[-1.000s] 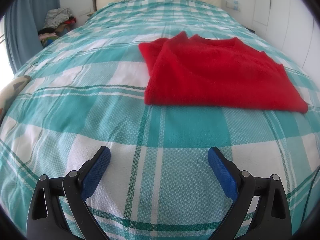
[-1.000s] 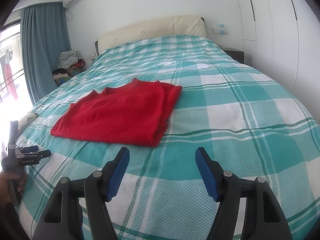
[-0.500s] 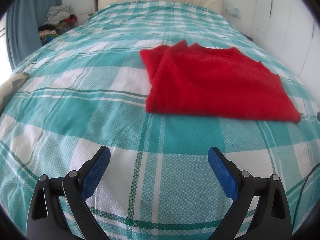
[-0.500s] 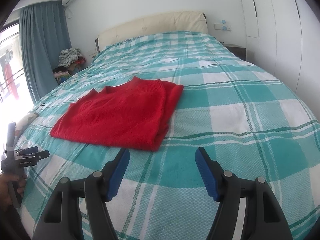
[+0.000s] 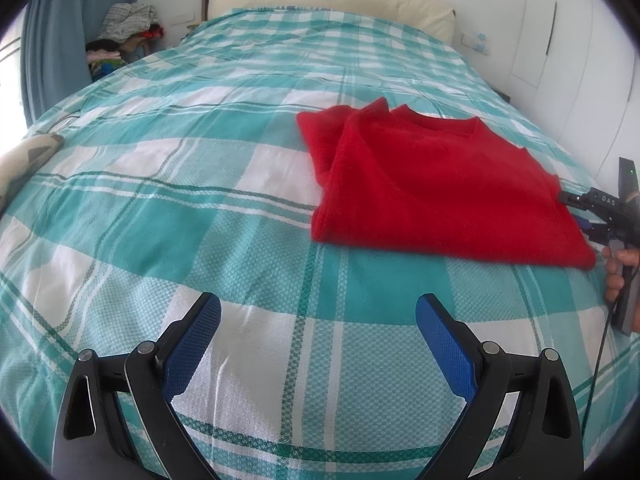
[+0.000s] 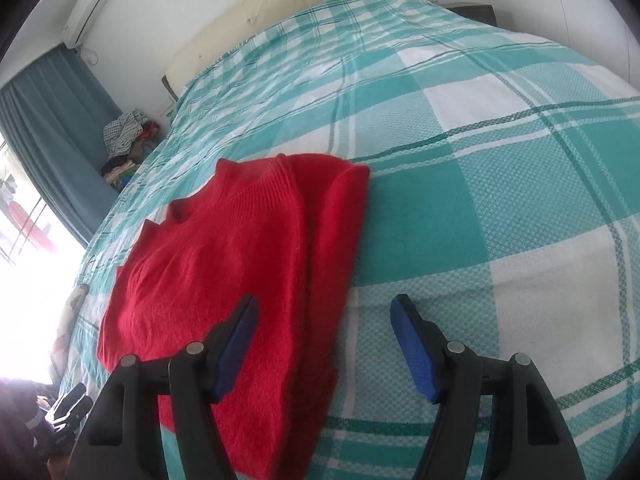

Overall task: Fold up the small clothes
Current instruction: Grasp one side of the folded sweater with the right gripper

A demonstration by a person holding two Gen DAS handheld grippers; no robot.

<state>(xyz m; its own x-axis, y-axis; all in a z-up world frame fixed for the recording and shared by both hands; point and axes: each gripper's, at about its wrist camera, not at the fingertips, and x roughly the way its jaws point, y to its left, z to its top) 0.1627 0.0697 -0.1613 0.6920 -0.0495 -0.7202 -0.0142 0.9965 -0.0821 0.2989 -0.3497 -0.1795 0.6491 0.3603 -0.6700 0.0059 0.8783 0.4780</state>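
Note:
A red knit sweater lies flat and partly folded on the teal-and-white checked bedspread. My left gripper is open and empty, over the bedspread short of the sweater's near left corner. My right gripper is open and empty, right above the sweater's near right corner, its left finger over the red cloth and its right finger over the bedspread. The right gripper also shows at the right edge of the left wrist view, at the sweater's corner.
A cream headboard stands at the far end of the bed. A pile of clothes sits beside a blue curtain at the far left. White wardrobe doors line the right side. A patterned cloth lies at the bed's left edge.
My right gripper has moved forward and down to the sweater's near right corner and tilted. My left gripper has shifted left, so the sweater sits further right in its view.

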